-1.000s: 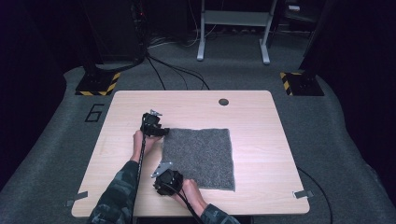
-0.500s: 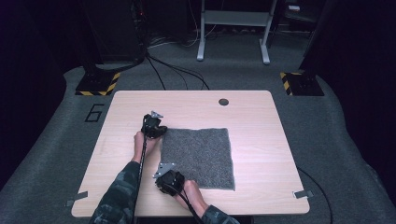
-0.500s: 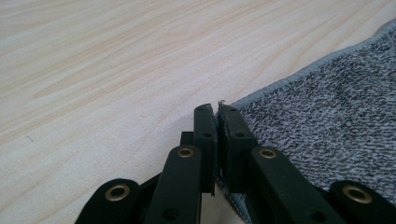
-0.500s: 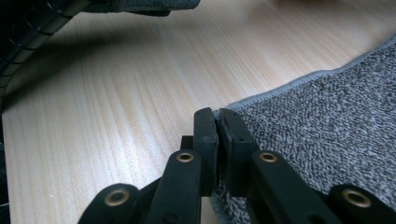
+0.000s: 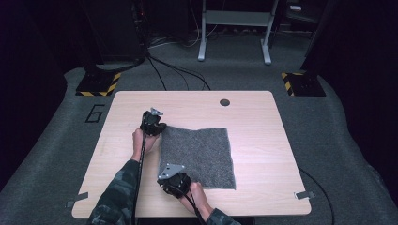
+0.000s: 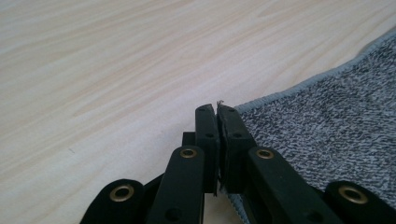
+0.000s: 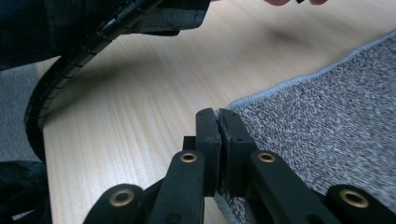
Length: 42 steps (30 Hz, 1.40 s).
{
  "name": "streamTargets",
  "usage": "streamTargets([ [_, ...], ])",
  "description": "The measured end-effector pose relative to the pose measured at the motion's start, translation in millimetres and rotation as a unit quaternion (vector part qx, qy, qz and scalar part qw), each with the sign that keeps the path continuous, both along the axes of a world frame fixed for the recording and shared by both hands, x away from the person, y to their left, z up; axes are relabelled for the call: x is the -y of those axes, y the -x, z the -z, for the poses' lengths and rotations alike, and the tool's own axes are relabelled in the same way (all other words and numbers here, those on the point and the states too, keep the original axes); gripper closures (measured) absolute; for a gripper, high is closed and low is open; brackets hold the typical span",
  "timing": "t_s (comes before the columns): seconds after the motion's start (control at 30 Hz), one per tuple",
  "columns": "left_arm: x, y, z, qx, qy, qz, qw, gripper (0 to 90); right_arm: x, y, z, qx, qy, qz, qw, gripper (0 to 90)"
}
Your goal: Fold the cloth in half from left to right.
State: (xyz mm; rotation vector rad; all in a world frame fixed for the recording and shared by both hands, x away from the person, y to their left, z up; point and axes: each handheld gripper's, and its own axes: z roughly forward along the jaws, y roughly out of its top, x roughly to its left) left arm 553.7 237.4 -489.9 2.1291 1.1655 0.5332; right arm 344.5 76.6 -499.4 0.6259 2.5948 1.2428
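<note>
A grey cloth (image 5: 199,154) lies flat on the light wooden table (image 5: 263,122). At its far-left corner my left gripper (image 5: 157,125) is shut on the hemmed corner, seen up close in the left gripper view as cloth (image 6: 327,116) pinched between the jaws of the left gripper (image 6: 217,109). My right gripper (image 5: 169,174) holds the near-left corner. In the right gripper view the right gripper (image 7: 217,112) has its jaws pressed together on the cloth's edge (image 7: 327,102). Both hands rest low on the table.
A dark round hole (image 5: 225,102) sits near the table's far edge. The person's camouflage sleeve and the ribbed cable (image 7: 70,70) cross the left of the right gripper view. Bare wood (image 6: 116,56) lies left of the cloth. Beyond the table are stand legs and floor cables.
</note>
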Motion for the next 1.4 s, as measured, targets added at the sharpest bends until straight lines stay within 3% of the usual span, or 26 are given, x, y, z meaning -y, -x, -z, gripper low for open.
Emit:
streamTargets([
  [0.1,1.6,-0.6,-3.5,0.001,-0.016,0.0,0.9999,87.7,6.6,-0.8,-5.0,0.005,-0.016,0.006,0.9998,88.1],
  [0.3,3.5,0.3,-19.6,0.006,-0.017,0.002,0.9998,87.7,20.4,3.8,-18.5,0.015,-0.039,0.015,0.999,88.2],
  [0.37,5.8,0.6,-27.3,0.017,-0.024,0.007,0.9996,87.7,25.9,4.6,-22.6,0.023,-0.049,0.015,0.9984,88.2],
  [0.5,9.9,-0.5,-35.6,0.019,-0.034,0.009,0.9992,87.7,33.1,4.9,-26.0,0.016,-0.066,0.019,0.9975,88.2],
  [0.77,8.2,-3.4,-50.0,0.018,-0.045,0.002,0.9988,87.7,28.0,4.4,-44.6,0.031,-0.09,0.014,0.9954,88.2],
  [1.0,0.8,-3.9,-74.7,0.026,-0.053,-0.001,0.9983,87.7,23.8,5.1,-56.9,0.037,-0.117,0.015,0.9924,88.2],
  [1.23,8.8,-6.0,-79.8,0.027,-0.071,0.003,0.9971,87.7,26.9,2.4,-48.9,0.025,-0.117,0.019,0.9926,88.2],
  [1.4,25.5,-8.4,-83.1,0.026,-0.083,0.012,0.9962,87.6,45.5,6.8,-44.2,0.022,-0.125,0.039,0.9912,88.2],
])
